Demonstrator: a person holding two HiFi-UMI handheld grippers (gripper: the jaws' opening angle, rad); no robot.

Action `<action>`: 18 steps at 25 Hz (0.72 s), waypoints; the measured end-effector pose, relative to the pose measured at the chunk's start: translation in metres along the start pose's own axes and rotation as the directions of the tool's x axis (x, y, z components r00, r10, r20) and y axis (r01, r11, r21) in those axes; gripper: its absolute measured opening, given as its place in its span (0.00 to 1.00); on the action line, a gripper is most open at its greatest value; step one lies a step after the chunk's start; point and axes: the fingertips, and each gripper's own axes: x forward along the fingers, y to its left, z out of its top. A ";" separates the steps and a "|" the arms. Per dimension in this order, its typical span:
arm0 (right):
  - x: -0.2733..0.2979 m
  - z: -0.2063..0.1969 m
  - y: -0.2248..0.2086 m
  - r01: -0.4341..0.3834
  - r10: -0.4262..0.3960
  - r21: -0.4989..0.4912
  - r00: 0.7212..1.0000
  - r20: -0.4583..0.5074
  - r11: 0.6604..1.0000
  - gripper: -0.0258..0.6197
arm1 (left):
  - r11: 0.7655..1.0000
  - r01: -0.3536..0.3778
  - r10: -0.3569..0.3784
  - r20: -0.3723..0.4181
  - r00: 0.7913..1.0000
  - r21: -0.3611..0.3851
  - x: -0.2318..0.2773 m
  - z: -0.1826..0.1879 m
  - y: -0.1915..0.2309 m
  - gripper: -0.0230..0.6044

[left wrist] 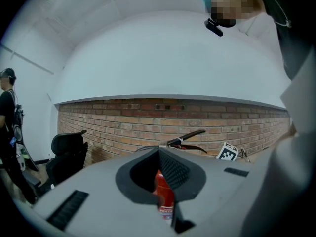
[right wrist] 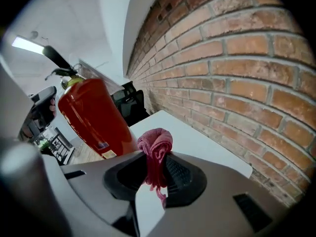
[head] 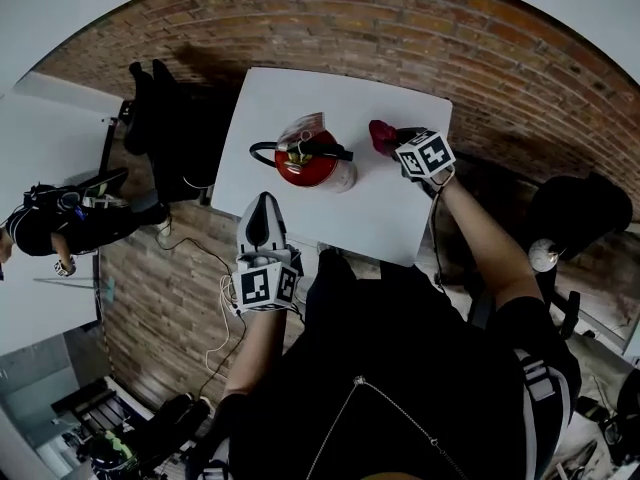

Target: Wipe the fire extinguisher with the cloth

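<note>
A red fire extinguisher (head: 308, 160) stands upright on the white table (head: 380, 218), its black handle and hose on top. My right gripper (head: 395, 140) is just right of it, shut on a bunched pink-red cloth (head: 381, 134). In the right gripper view the cloth (right wrist: 155, 143) sticks out of the gripper (right wrist: 157, 158), a short gap from the extinguisher (right wrist: 91, 115). My left gripper (head: 262, 210) hovers at the table's front edge, pointing at the extinguisher, jaws together and empty. The left gripper view shows the extinguisher (left wrist: 164, 194) beyond the gripper (left wrist: 159, 154).
A brick wall (head: 420, 28) runs behind the table. A black chair (head: 165, 128) stands at the table's left and another dark chair (head: 575, 213) at the right. A person (head: 60, 223) stands further left. Cables (head: 222, 298) lie on the floor near the front edge.
</note>
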 end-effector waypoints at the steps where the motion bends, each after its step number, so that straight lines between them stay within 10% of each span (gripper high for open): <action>1: 0.010 -0.006 -0.005 -0.010 0.010 -0.001 1.000 -0.025 1.000 0.20 | 1.000 -0.011 0.011 -0.006 1.000 0.001 0.000 -0.003 -0.001 0.05; 10: 0.103 -0.051 -0.022 -0.139 0.135 -0.003 0.964 -0.231 0.990 0.20 | 0.998 -0.068 0.068 -0.035 0.997 0.004 0.003 -0.017 -0.008 0.05; 18: 0.167 -0.076 -0.013 -0.274 0.222 -0.065 0.878 -0.424 0.960 0.20 | 0.996 -0.091 0.092 -0.075 0.993 0.016 0.010 -0.031 -0.003 0.05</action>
